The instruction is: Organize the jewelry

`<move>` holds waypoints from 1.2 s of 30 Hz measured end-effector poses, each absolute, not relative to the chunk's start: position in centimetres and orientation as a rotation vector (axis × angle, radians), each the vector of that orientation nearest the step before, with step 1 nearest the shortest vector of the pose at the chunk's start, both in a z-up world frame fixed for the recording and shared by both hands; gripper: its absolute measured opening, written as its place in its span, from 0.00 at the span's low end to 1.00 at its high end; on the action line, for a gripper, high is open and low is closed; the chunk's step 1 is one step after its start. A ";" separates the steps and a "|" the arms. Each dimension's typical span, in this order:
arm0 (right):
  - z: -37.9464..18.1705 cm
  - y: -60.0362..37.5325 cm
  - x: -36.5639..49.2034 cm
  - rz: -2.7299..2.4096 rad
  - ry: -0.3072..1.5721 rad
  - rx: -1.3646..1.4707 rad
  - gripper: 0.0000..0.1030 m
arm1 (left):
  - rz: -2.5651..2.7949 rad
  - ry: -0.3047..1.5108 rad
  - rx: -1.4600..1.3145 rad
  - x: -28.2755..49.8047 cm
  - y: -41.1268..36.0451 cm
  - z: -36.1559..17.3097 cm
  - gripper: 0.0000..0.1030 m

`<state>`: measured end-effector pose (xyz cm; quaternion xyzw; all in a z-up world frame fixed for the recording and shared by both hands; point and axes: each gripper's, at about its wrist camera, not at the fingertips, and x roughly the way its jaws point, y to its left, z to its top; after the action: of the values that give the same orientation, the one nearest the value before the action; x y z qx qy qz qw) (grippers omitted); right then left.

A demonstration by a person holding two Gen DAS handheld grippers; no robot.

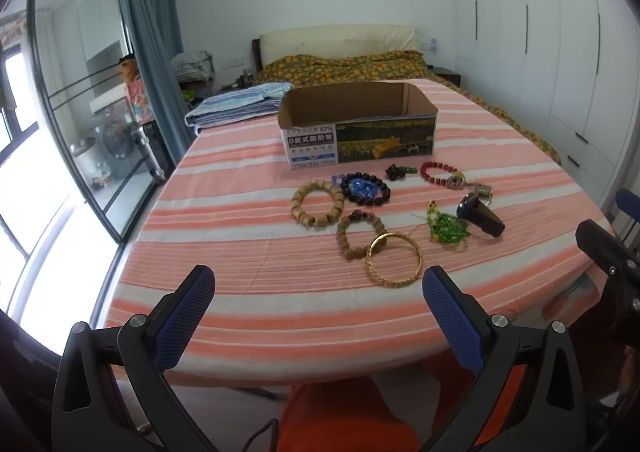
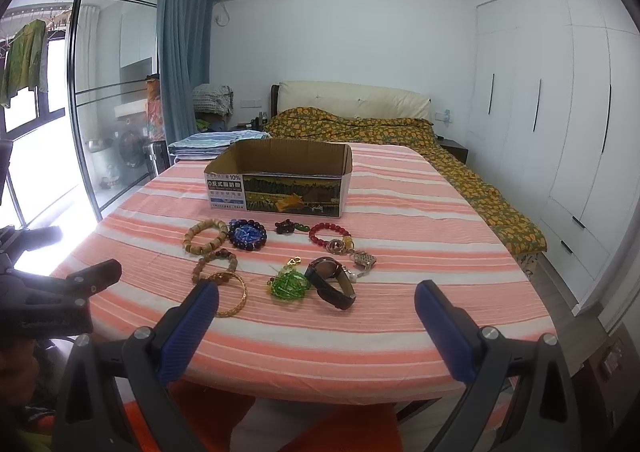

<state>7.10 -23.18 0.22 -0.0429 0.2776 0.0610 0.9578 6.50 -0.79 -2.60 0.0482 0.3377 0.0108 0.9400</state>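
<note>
Nothing picked yet: both grippers, left (image 1: 318,312) and right (image 2: 316,326), hang spread wide and empty over the bed's (image 1: 248,252) near edge. Jewelry lies loose before the empty box (image 1: 356,124). Start with the gold bangle (image 1: 394,260), nearest: pinch its rim, lift, drop in box.

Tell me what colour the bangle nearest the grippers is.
Gold. The bangle is a thin gold ring overlapping a brown bead bracelet; the left wrist view shows it best.
</note>
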 end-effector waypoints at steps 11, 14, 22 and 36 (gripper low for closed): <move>0.0 -23.8 9.4 0.202 0.552 -0.003 0.98 | 0.041 0.746 0.061 9.2 0.6 -3.8 1.00; -0.5 -24.1 10.8 0.224 0.559 0.019 1.00 | 0.052 0.757 0.058 10.3 1.0 -4.0 1.00; -2.7 -25.9 16.4 0.216 0.719 0.050 1.00 | 0.074 0.811 -0.004 15.0 3.9 -4.6 1.00; -9.2 -33.4 27.1 0.104 0.957 0.111 0.69 | 0.095 0.938 -0.060 25.5 6.6 -8.6 1.00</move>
<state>27.08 -33.44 -9.16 0.0536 0.4599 0.0501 0.8849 25.47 6.57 -8.63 -0.0289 0.4515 0.0456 0.8906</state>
